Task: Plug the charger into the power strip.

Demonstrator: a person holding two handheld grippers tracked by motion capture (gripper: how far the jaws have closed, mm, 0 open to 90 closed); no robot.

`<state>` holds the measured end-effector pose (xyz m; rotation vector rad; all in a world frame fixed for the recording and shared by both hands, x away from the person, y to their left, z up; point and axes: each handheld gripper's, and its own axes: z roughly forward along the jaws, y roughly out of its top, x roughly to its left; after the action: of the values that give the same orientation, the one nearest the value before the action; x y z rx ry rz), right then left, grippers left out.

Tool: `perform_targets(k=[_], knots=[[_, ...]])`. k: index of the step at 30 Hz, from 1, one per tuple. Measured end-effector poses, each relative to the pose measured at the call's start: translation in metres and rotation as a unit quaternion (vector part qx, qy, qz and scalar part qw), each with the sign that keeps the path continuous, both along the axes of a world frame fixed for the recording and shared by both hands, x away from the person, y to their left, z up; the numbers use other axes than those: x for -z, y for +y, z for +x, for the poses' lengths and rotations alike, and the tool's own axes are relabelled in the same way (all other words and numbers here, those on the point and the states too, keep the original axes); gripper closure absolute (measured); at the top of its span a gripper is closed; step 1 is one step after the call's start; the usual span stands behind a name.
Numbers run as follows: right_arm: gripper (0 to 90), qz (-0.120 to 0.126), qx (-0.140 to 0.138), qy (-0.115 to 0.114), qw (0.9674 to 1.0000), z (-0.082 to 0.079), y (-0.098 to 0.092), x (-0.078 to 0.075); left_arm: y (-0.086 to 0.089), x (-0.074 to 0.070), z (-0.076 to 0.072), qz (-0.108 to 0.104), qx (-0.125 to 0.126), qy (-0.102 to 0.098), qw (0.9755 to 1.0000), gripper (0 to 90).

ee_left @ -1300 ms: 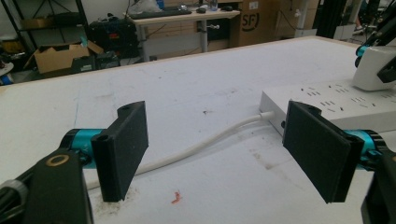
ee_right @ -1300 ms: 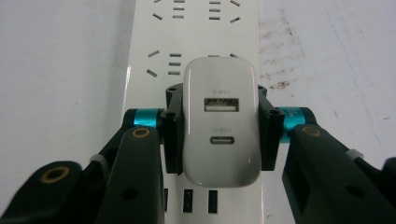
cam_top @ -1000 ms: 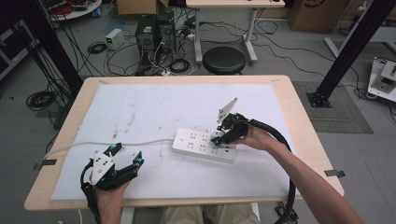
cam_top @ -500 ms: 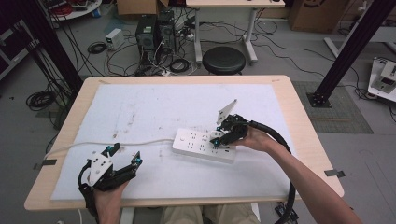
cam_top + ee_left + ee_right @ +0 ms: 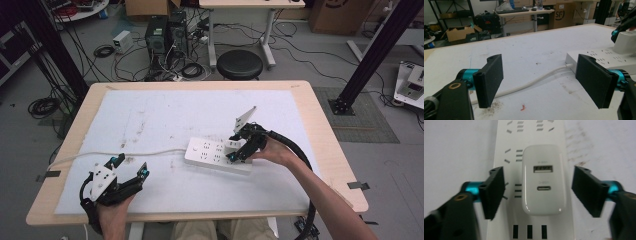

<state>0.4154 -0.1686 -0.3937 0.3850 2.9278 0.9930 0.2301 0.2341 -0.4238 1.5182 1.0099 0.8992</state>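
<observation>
**Charger Seated in Power Strip as Right Gripper Lets Go**

A white USB charger stands plugged into a white power strip just right of centre in the high view, on the pale mat covering the wooden table. In the right gripper view the charger fills the middle of the frame, its two ports facing the camera, with the strip's socket slots running above and below it. The right gripper hangs directly over it; its jaws have just been opening and now stand apart on either side of the charger, a clear gap showing between each pad and the white body. The left gripper rests at the lower left of the high view, jaws spread wide with nothing between them, well apart from the strip. Its own view looks across the mat to the strip's white cord trailing toward the frame's lower left. Judged from this, the plugging-in looks done and the release is made; what seems left is lifting the right hand clear.
</observation>
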Motion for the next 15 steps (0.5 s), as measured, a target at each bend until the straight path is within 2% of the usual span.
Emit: perform_targets(k=[4,6,9,11,15], knots=[[19.9,0.033,0.014,-0.012,0.9993,-0.008,-0.011,-0.006,-0.002,0.001,0.001,0.000,0.001,0.000,1.0000,22.5],[19.9,0.039,0.022,-0.040,0.9982,-0.015,-0.014,-0.006,-0.003,0.002,0.003,-0.002,0.004,0.002,1.0000,22.5],[19.9,0.051,0.043,-0.050,0.9965,-0.023,-0.021,-0.007,-0.004,0.002,0.004,0.003,0.007,0.003,1.0000,22.5],[19.9,0.077,0.060,-0.059,0.9935,-0.027,-0.029,-0.007,-0.004,0.002,0.006,0.002,0.007,0.002,1.0000,22.5],[19.9,0.114,0.102,-0.077,0.9853,-0.038,-0.044,-0.008,-0.003,0.002,0.008,0.004,0.008,0.001,1.0000,22.5]])
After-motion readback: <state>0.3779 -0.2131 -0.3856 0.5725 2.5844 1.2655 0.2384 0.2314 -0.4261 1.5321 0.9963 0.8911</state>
